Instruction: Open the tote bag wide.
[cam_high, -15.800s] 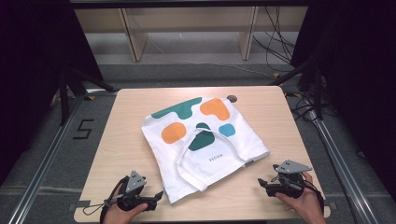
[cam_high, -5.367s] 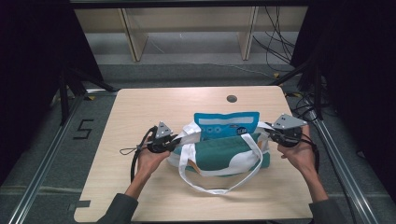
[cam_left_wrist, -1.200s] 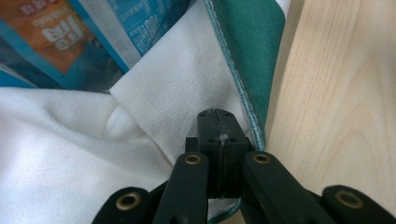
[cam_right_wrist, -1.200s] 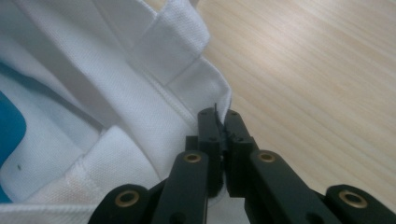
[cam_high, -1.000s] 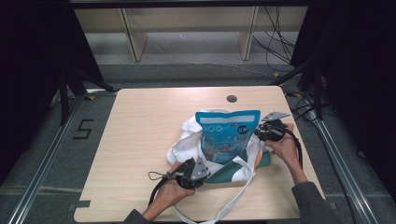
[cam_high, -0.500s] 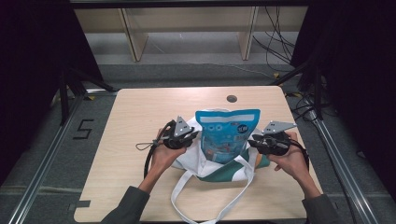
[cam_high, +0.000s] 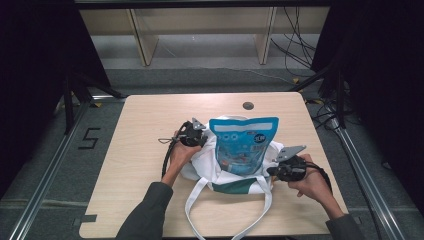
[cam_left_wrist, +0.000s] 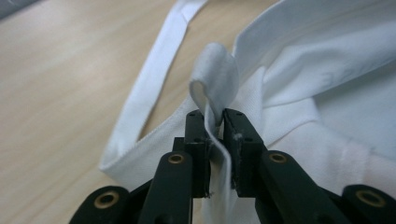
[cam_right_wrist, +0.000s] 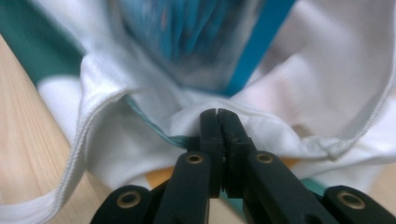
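**Holding a cloth bag open on two sides around a blue packet**

Pinching the cloth bag (cam_high: 235, 177) from both sides, two hands work at a wooden table (cam_high: 145, 120). The bag is white with green patches. It lies near the middle of the table, a bit toward the person. Its long white straps (cam_high: 227, 227) hang toward the near edge.

A blue packet (cam_high: 243, 145) stands up in the mouth of the bag. Its bottom end is down in the cloth. Its top end points away from the person, so its long side runs from near to far.

The left gripper (cam_high: 192, 135) is just left of the packet, up near its top. In the left gripper view its jaws are pressed together on a thin fold of white cloth, and a little loop of cloth (cam_left_wrist: 215, 81) pokes up above them.

The right gripper (cam_high: 286, 169) is just right of the packet, lower down, near its bottom. In the right gripper view its jaws are squeezed together on the bag's rim (cam_right_wrist: 261, 119), with the blurry blue packet right behind it.

So the packet sits between the two grippers. I think the next move is to pull the cloth up and around the packet. The left gripper is nearer the packet's top. The right one is nearer the bottom, where the packet goes in.
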